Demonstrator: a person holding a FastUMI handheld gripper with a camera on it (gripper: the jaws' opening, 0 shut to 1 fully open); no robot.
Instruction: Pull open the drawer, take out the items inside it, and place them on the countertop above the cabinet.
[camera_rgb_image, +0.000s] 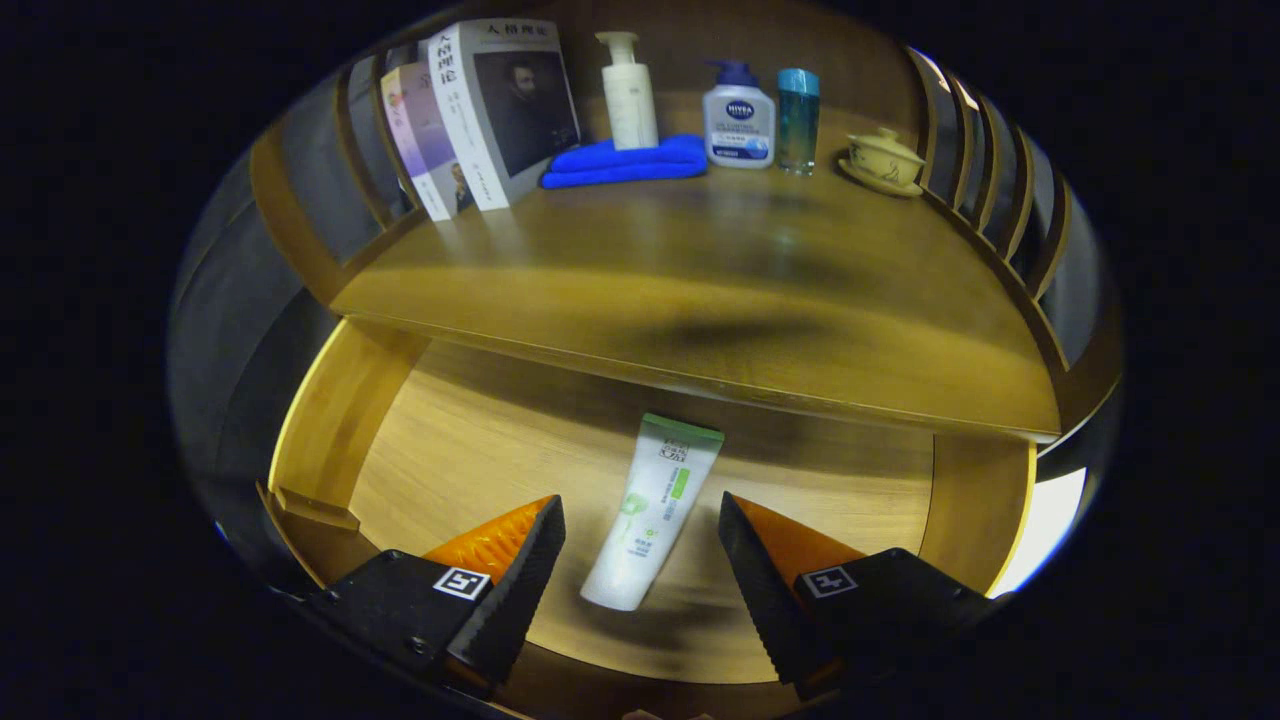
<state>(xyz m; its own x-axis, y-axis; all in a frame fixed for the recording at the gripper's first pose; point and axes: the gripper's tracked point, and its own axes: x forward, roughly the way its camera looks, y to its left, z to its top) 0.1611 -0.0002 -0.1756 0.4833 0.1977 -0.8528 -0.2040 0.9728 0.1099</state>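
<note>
Drawer (480, 440): open. Tube (655, 510): lying flat on the drawer floor, one end under the tabletop (700, 290), not yet lifted. Gripper (640, 545): jaws wide, either side of the tube, no contact. Remaining, by judgement: grasp, lift, place tube on the tabletop.

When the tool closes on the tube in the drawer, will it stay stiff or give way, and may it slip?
The tube lies flat between the open tool fingers. It looks like soft plastic, so it will probably dent when squeezed. Its glossy skin may slip a little. Its flat shape makes rolling unlikely, and it seems light.
</note>
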